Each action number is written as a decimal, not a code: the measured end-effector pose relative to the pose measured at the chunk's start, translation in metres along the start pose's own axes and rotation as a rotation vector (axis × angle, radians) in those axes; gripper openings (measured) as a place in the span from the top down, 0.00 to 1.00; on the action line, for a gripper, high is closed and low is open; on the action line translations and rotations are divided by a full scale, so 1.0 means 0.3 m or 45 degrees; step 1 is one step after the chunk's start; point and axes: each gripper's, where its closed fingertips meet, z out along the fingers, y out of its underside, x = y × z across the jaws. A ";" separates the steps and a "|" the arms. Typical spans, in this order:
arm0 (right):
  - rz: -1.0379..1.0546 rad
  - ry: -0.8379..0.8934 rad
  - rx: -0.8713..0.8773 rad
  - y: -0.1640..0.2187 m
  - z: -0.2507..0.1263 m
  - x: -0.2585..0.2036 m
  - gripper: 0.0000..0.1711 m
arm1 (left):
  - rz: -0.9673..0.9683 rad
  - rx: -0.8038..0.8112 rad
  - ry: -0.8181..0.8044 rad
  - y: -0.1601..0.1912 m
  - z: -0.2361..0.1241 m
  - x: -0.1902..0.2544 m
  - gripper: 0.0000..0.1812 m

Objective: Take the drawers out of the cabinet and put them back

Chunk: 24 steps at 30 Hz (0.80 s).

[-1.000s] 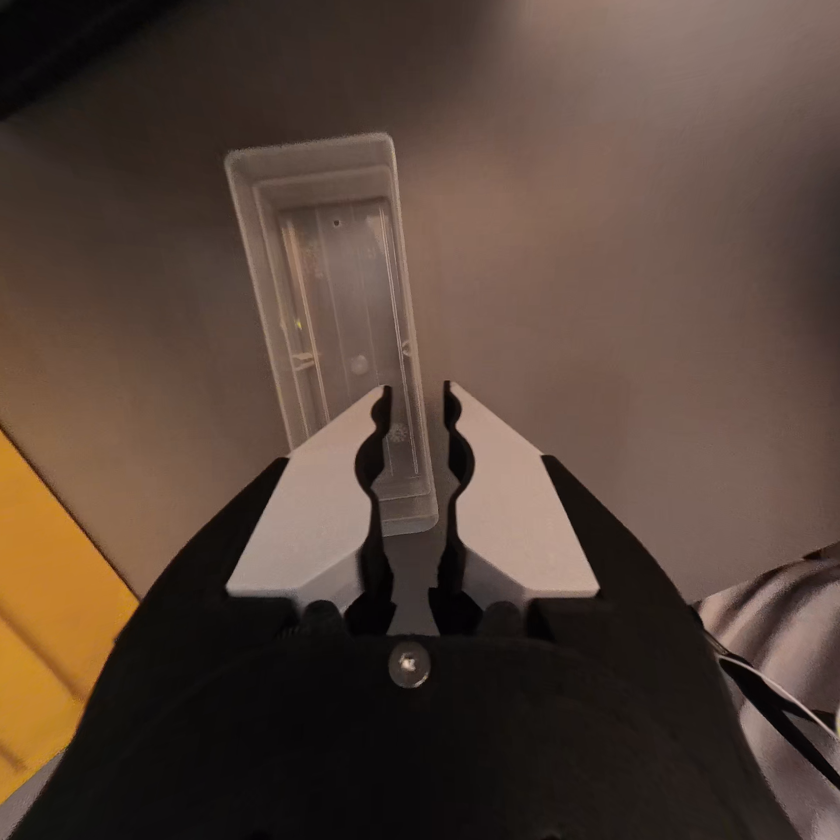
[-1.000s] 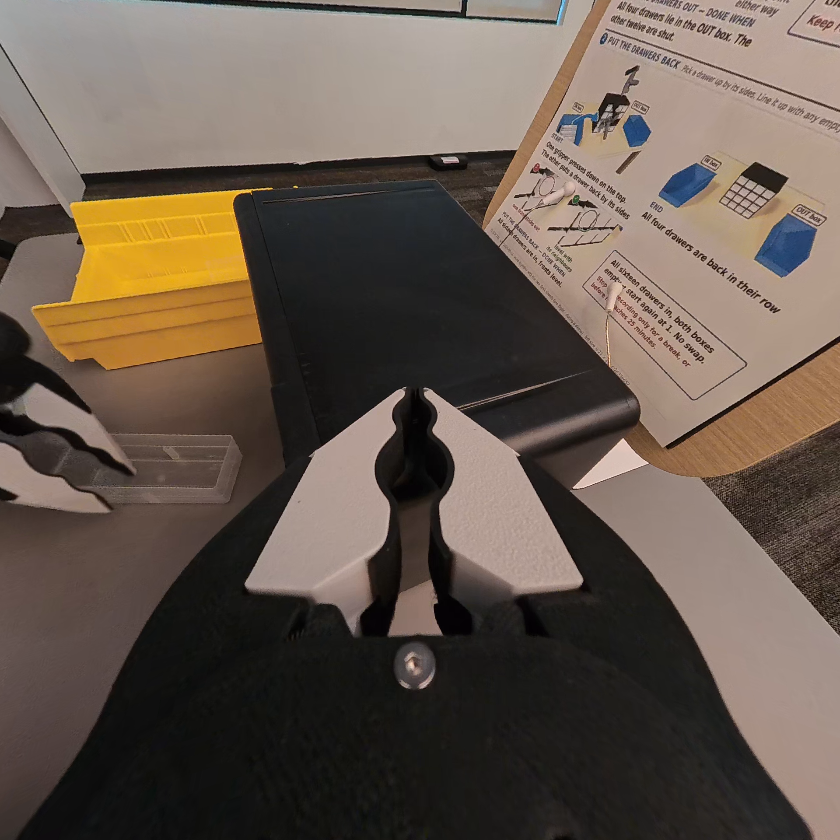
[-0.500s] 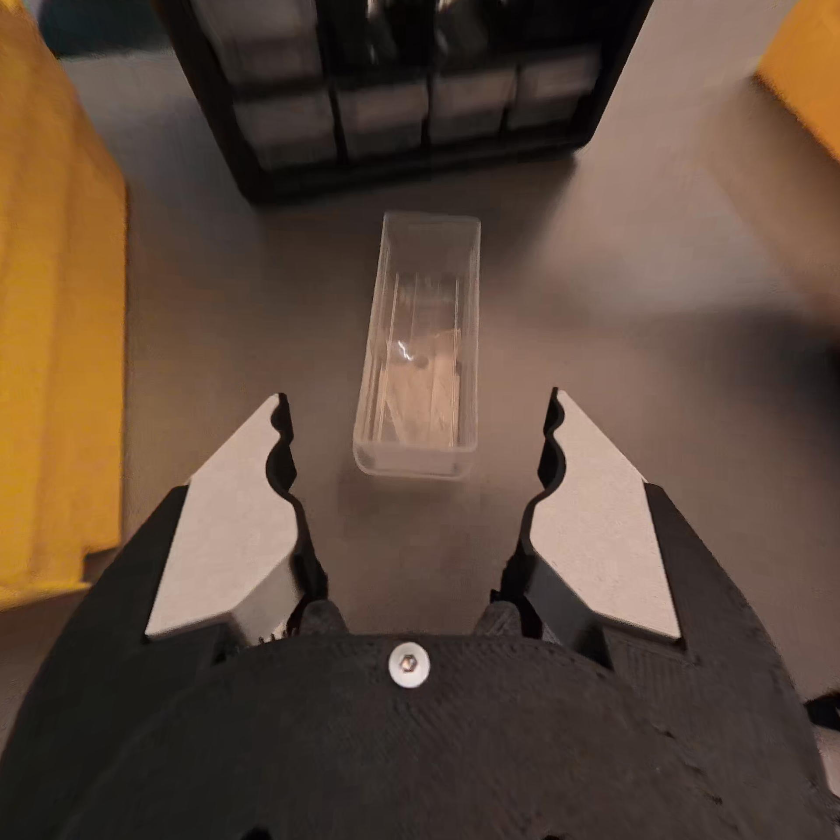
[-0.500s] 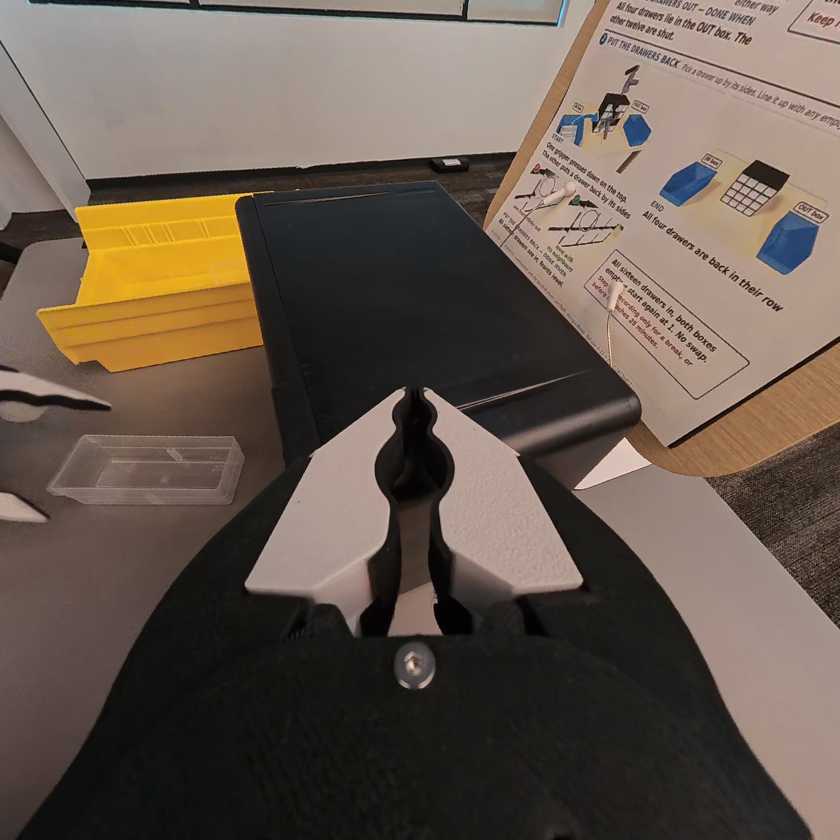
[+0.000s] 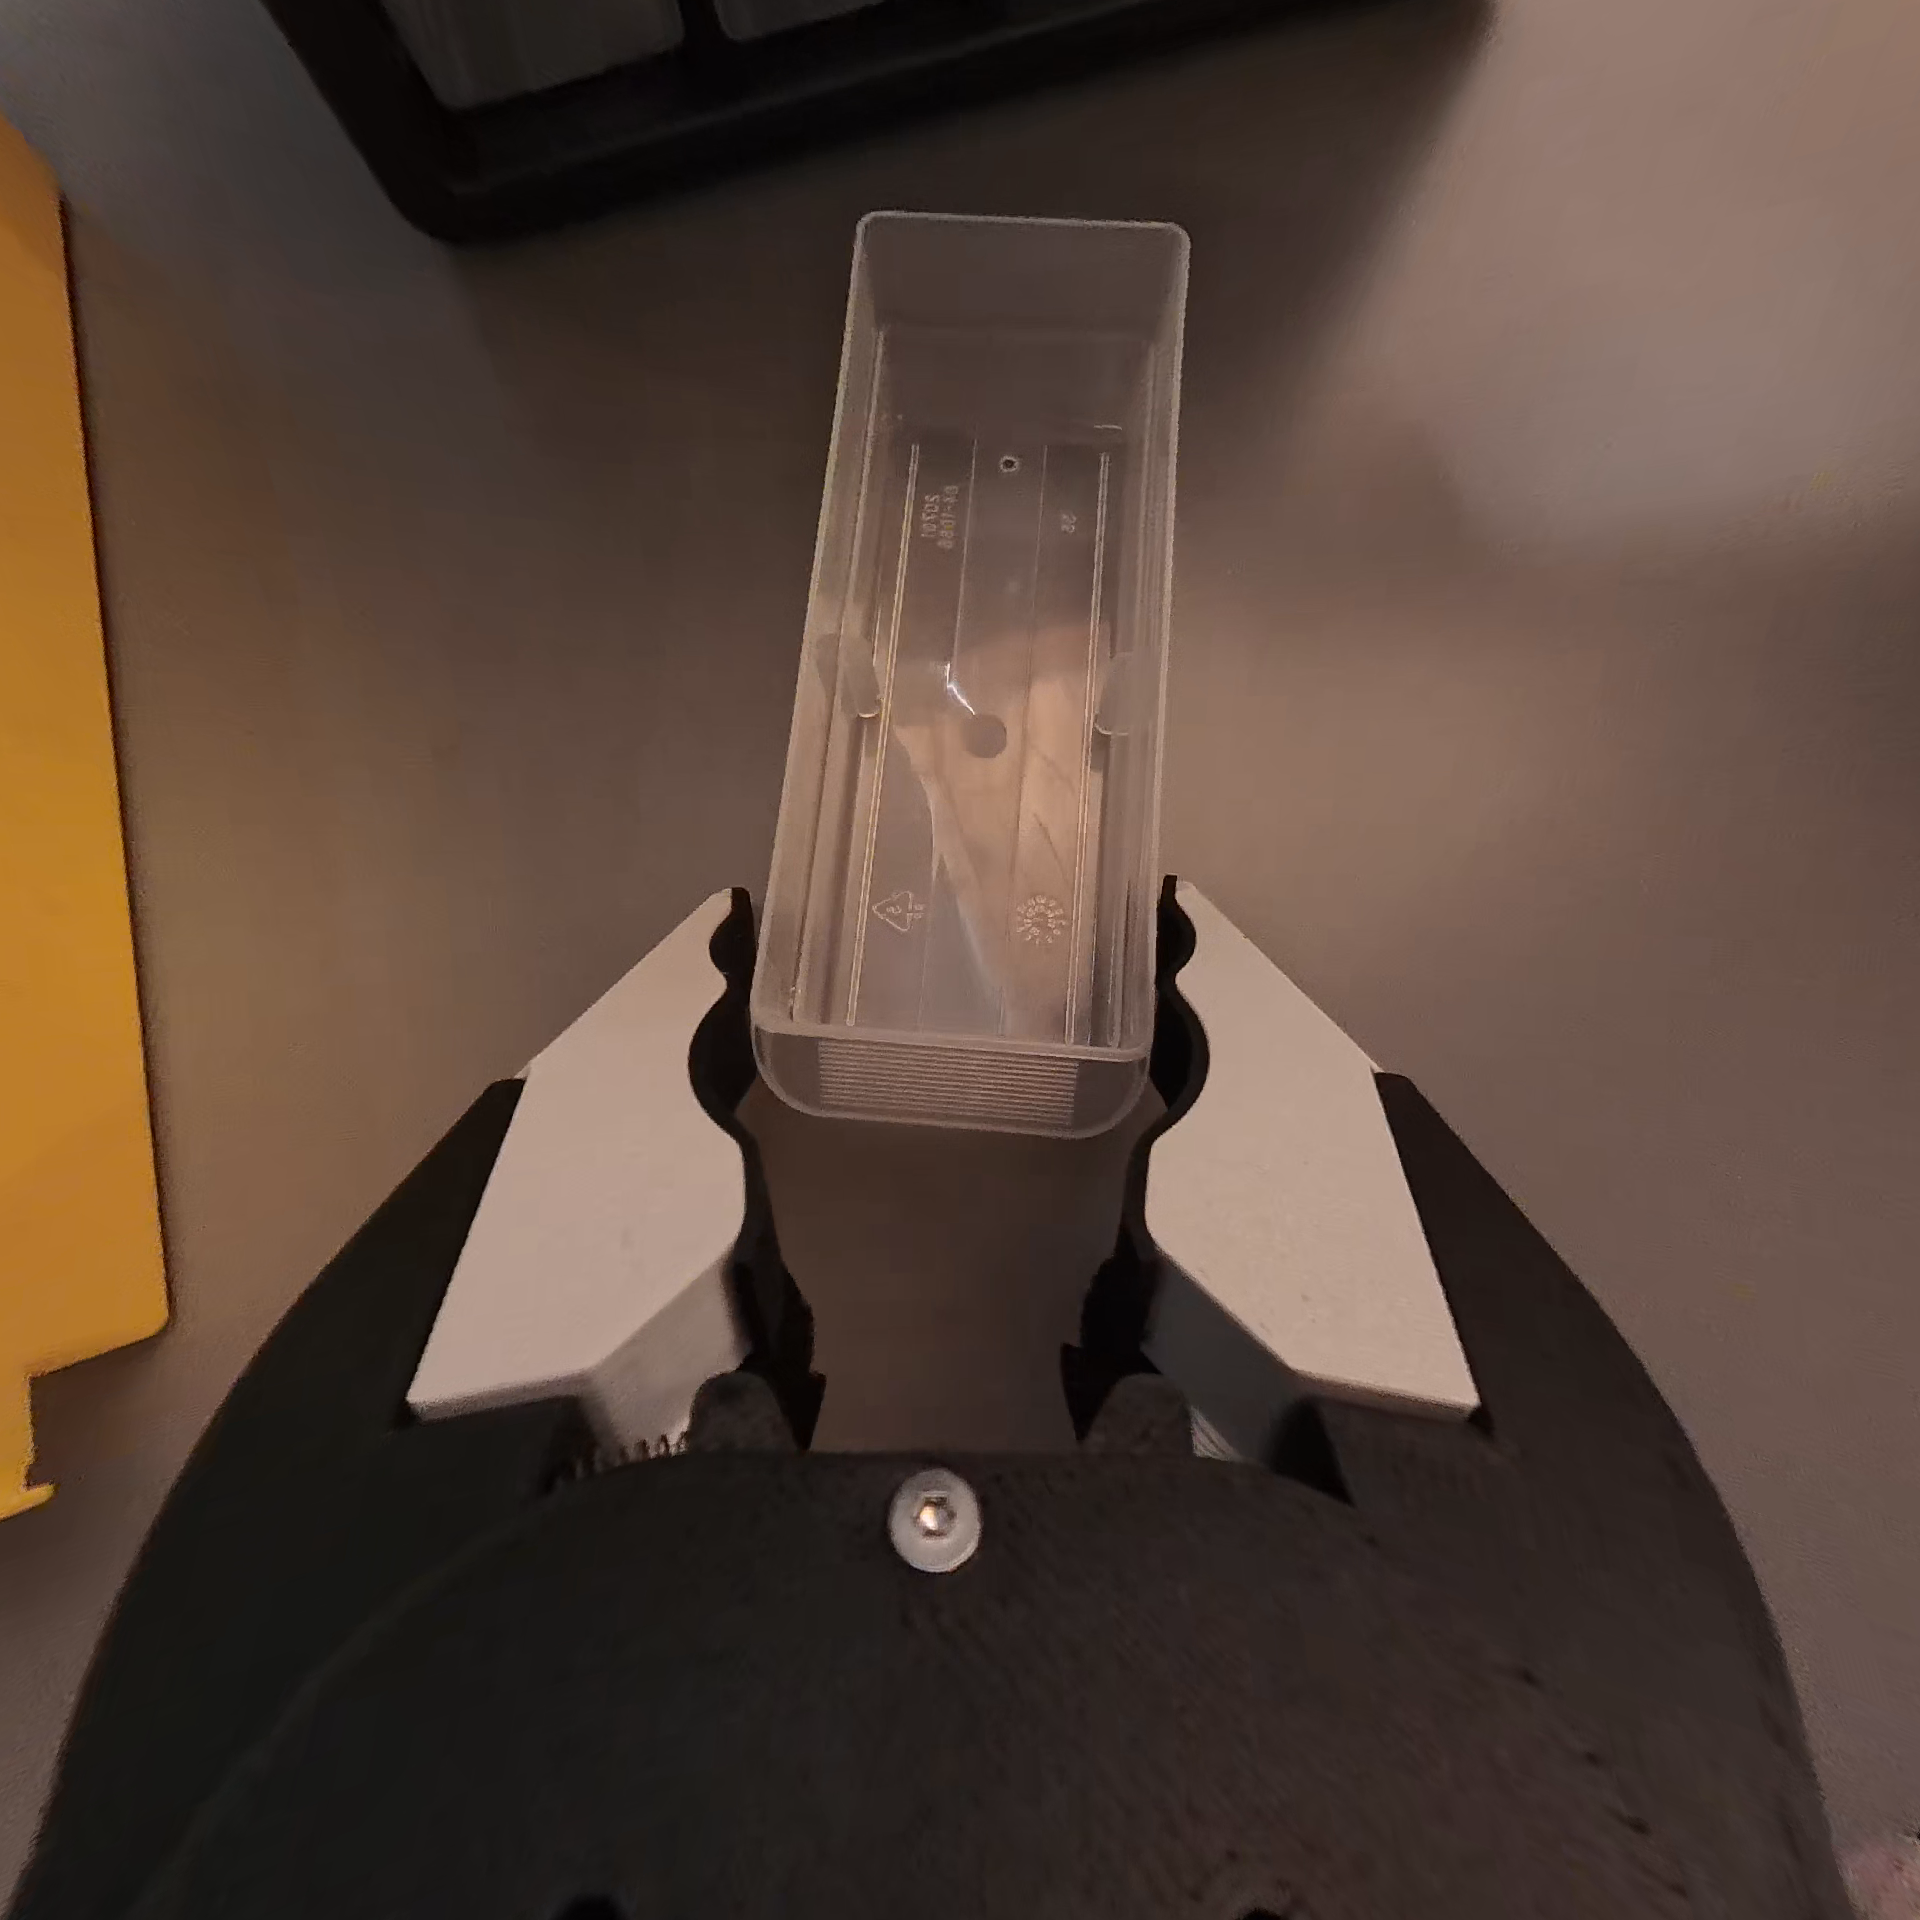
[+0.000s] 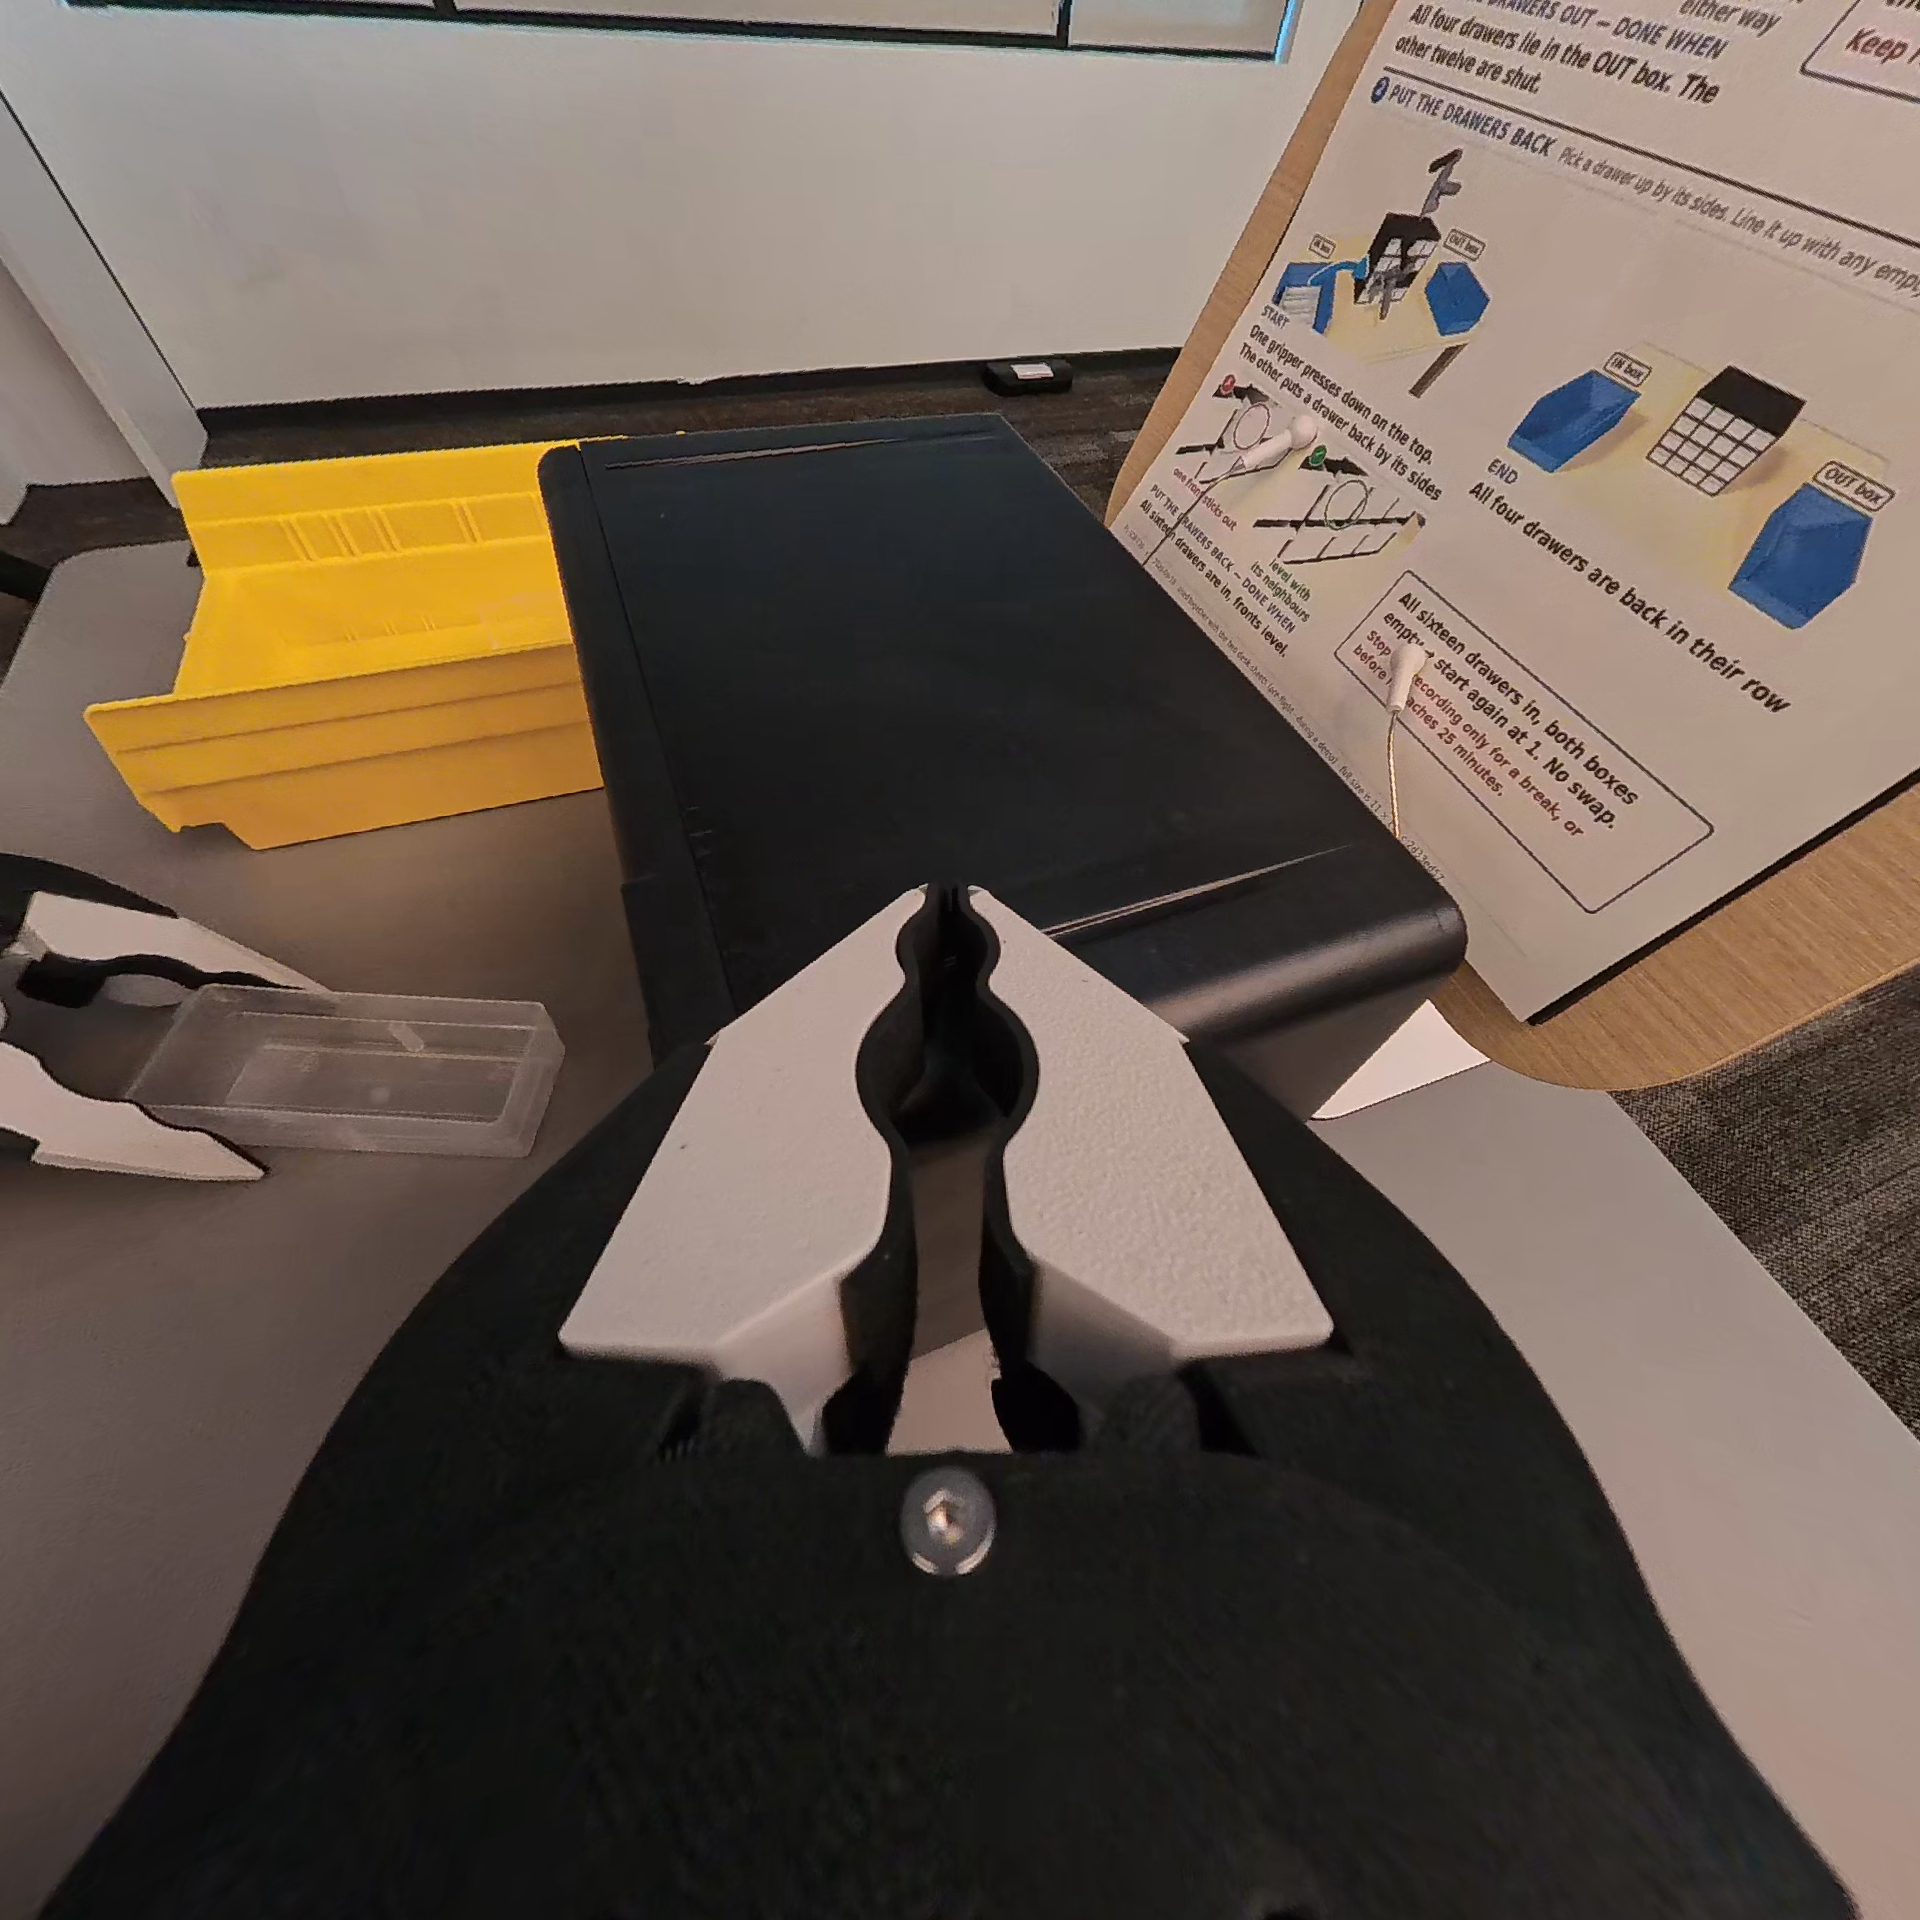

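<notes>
Left tongs (image 5: 951, 971) pinching clear drawer (image 5: 987, 665) by near-end sides; light, slick, thin-walled, so I grip gently. Cabinet (image 5: 831, 104) at 12 o'clock. Right tongs (image 6: 948, 904) pressed together.

The left gripper (image 5: 951, 945) has its two fingers on the sides of a clear drawer (image 5: 987, 665) on the grey table (image 5: 1507, 727). The black cabinet (image 5: 831, 125) sits just past it.
</notes>
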 end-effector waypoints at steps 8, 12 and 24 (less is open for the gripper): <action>0.001 -0.001 0.000 0.000 0.000 0.000 1.00 | 0.044 0.003 0.006 -0.026 -0.020 -0.033 0.58; 0.002 -0.001 0.001 0.000 0.001 0.000 1.00 | 0.096 0.020 -0.050 -0.052 -0.052 -0.063 0.58; 0.003 -0.002 0.002 0.000 0.001 0.000 1.00 | -0.030 -0.113 0.111 0.027 -0.030 -0.044 0.58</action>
